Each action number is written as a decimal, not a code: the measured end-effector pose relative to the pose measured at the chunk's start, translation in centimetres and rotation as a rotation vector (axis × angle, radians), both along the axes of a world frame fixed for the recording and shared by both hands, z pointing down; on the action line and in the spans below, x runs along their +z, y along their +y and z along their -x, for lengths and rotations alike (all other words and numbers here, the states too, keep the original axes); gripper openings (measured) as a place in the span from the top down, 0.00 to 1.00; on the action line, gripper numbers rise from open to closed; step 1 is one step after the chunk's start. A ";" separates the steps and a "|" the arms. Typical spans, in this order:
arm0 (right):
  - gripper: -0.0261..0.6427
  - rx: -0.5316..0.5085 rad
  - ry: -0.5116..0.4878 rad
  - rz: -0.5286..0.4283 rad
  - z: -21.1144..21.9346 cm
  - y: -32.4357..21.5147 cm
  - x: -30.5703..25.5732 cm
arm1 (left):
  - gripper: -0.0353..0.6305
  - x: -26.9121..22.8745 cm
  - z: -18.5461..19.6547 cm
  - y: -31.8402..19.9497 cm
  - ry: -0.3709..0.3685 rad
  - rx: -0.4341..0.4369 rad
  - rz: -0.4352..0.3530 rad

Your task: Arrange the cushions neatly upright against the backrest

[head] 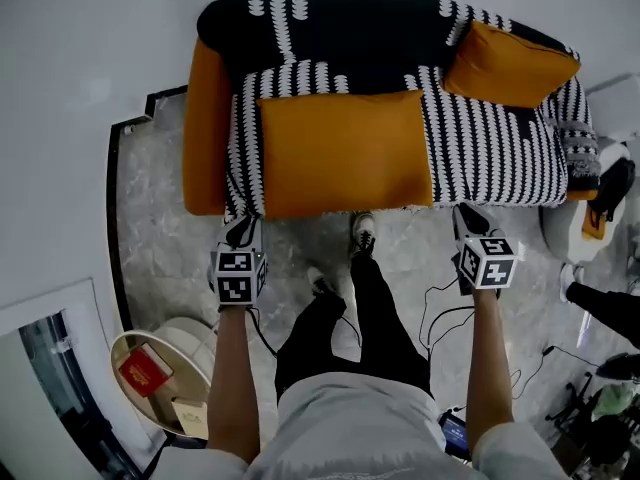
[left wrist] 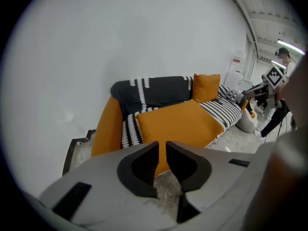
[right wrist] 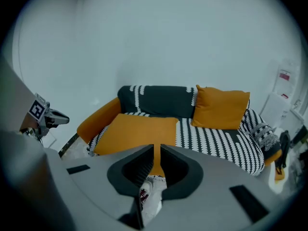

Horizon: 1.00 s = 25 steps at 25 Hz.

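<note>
The sofa [head: 490, 143] is done in black with wavy white stripes, and its armrest [head: 205, 108] is covered in plain orange. The flat cushion [head: 340, 153] and the propped cushion [head: 505, 63] are seen in solid orange too. The floor [head: 160, 218] is patterned like grey marble, and the wall [head: 100, 48] is left plain white.

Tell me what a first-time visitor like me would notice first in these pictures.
The big orange cushion lying flat on the left of the black-and-white patterned sofa stands out first. A smaller orange cushion leans upright against the backrest at the right. In front, a person holds the left gripper and right gripper, both empty.
</note>
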State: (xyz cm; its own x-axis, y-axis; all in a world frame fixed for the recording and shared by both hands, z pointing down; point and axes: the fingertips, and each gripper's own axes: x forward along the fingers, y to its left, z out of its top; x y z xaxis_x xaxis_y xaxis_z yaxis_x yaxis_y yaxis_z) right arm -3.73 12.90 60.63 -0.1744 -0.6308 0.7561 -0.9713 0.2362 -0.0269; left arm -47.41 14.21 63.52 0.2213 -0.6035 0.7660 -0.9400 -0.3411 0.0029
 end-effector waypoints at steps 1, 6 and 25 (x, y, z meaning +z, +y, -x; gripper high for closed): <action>0.92 0.001 0.005 0.014 -0.2 -0.2 1.3 | 0.85 1.3 0.0 -0.2 -0.001 0.000 0.014; 0.89 -0.008 0.016 0.089 -0.7 -0.8 7.5 | 0.82 7.2 -0.4 -0.5 0.009 -0.011 0.081; 0.82 -0.008 0.078 0.314 -3.8 -0.7 26.1 | 0.66 25.9 1.8 0.4 -0.126 0.051 0.324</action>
State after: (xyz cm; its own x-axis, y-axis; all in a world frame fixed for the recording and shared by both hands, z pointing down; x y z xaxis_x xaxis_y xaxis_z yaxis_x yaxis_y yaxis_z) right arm 0.03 12.15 86.74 -0.1118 -0.3635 0.9248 -0.9716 0.2354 -0.0249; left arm -49.25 14.65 89.47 0.1360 -0.3154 0.9392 -0.9217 -0.3878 0.0032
